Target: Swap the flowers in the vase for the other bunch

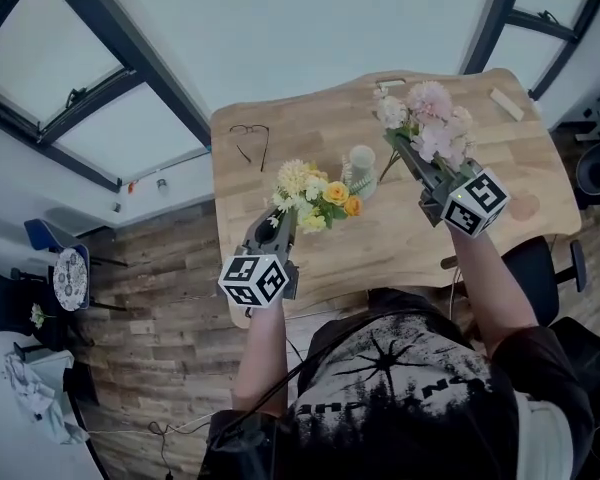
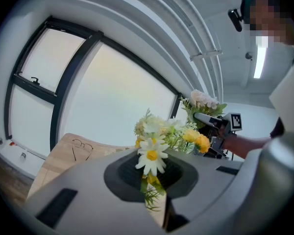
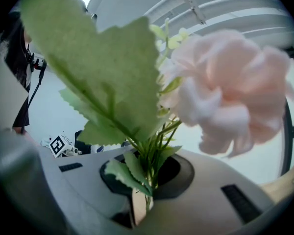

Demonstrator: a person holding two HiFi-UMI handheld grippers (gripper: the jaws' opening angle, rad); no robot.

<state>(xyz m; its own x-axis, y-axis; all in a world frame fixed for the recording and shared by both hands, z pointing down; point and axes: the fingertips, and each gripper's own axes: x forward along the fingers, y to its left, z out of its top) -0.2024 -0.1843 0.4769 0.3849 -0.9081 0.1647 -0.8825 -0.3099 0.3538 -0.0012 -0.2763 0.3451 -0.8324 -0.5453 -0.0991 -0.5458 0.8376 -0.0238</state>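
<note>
A small white vase stands in the middle of the wooden table, with no flowers in it that I can see. My left gripper is shut on the stems of a yellow and white bunch, held in the air just left of the vase. Seen from the left gripper view, a white daisy of that bunch sits right above the jaws. My right gripper is shut on the stems of a pink bunch, raised to the right of the vase. A big pink bloom and a leaf fill the right gripper view.
A pair of glasses lies on the table's far left corner. A small wooden block rests near the far right edge. A dark office chair stands to the right of the table, and windows line the wall on the left.
</note>
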